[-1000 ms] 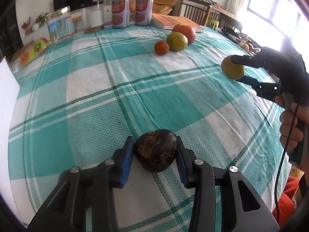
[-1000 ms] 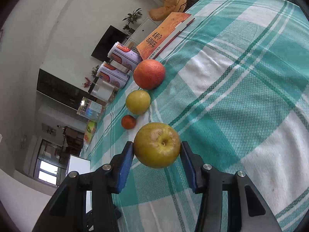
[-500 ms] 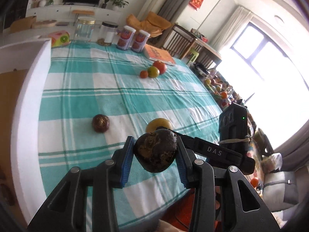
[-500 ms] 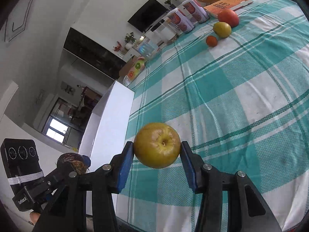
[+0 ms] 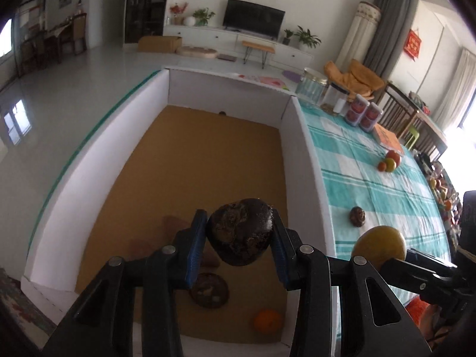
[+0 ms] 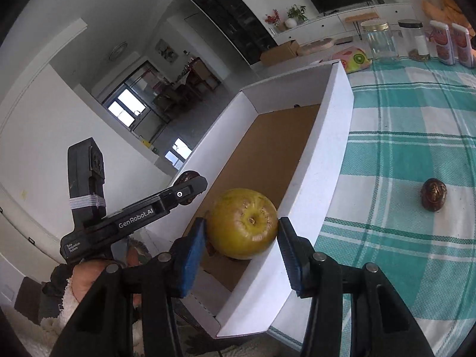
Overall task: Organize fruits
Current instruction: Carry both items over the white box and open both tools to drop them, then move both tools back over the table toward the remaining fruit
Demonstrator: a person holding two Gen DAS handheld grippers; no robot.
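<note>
Left gripper (image 5: 240,235): jaws clamped on a dark mottled fruit (image 5: 241,230), carried above the box for release.
Right gripper (image 6: 241,230): jaws clamped on a yellow-green apple (image 6: 242,227), poised over the box's near wall.
White box (image 5: 306,160): brown floor; two fruits are seen, one dark (image 5: 209,290), one orange (image 5: 267,321).
Checked tablecloth (image 5: 357,163): one dark fruit (image 5: 358,215) nearby; three fruits (image 5: 389,160) are clustered farther off, uncollected.
</note>
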